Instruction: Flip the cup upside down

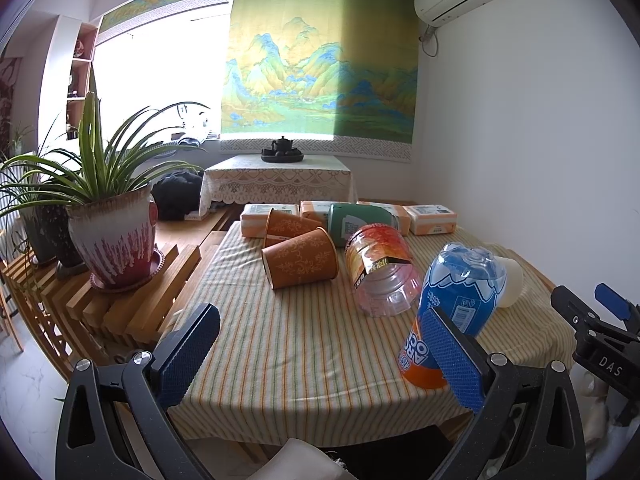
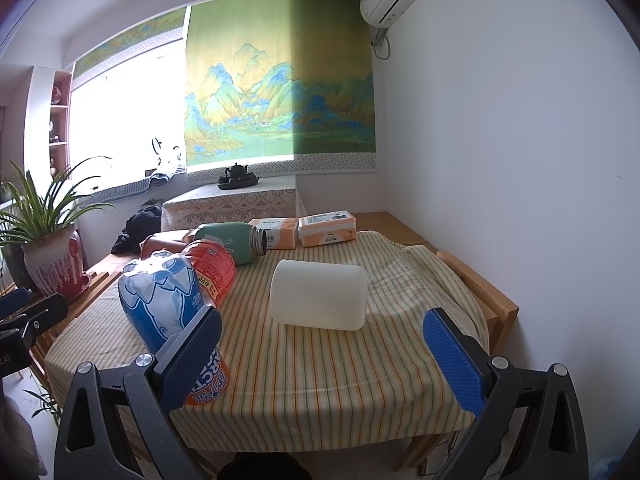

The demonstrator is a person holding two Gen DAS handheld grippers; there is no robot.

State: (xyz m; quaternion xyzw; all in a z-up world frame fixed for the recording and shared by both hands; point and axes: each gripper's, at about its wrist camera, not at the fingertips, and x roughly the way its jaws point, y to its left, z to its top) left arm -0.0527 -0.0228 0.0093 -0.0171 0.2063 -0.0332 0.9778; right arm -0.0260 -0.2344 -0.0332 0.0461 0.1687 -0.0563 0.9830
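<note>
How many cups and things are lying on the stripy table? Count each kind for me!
Orange paper cups: 2
Plastic cups with labels: 2 (red, blue)
White cup: 1
Green flask: 1
Tissue packs: 4
Total: 10

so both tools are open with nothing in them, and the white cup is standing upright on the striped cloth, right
Not quite. The white cup is not upright: it lies on its side on the striped cloth, as the right wrist view shows. The rest holds: the left tool and the right tool are both open with nothing between their pads.
</note>
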